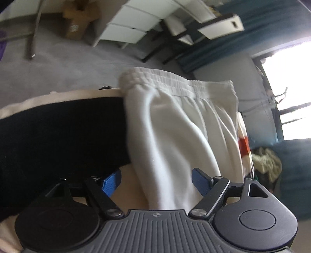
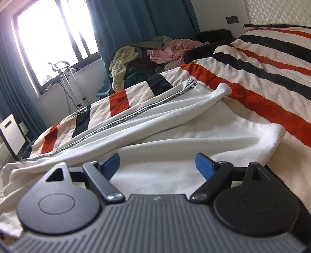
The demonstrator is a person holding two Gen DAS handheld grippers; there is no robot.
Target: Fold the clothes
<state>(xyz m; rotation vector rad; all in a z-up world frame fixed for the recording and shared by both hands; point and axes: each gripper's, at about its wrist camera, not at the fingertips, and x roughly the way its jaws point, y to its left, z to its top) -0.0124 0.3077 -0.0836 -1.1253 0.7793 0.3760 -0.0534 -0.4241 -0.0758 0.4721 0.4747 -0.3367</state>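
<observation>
Striped in orange, black and cream, a blanket covers the bed that serves as the work surface, its bands running away toward a quilted white headboard at the far end. White trousers lie spread across the blanket, one leg edged with a dark printed tape that runs toward the bed's side. The right gripper sits low over the near part of the cloth, its blue fingers spread wide with nothing between them but the fabric lying below. Beyond the bed, a heap of unsorted clothes, yellow-green, pink and dark, is piled on a dark seat before teal curtains and a bright window; a metal stand rises near the sill. From the left wrist camera, the trousers' gathered waistband reaches the edge of the bed, with the white cloth falling back toward the left gripper. Its blue fingers are parted as well, the fabric passing between them; whether they touch it cannot be told. A black band of the blanket fills the left of that view. Past the bed edge lie grey carpet, a cardboard box, white drawers and a black-framed desk, all blurred.
</observation>
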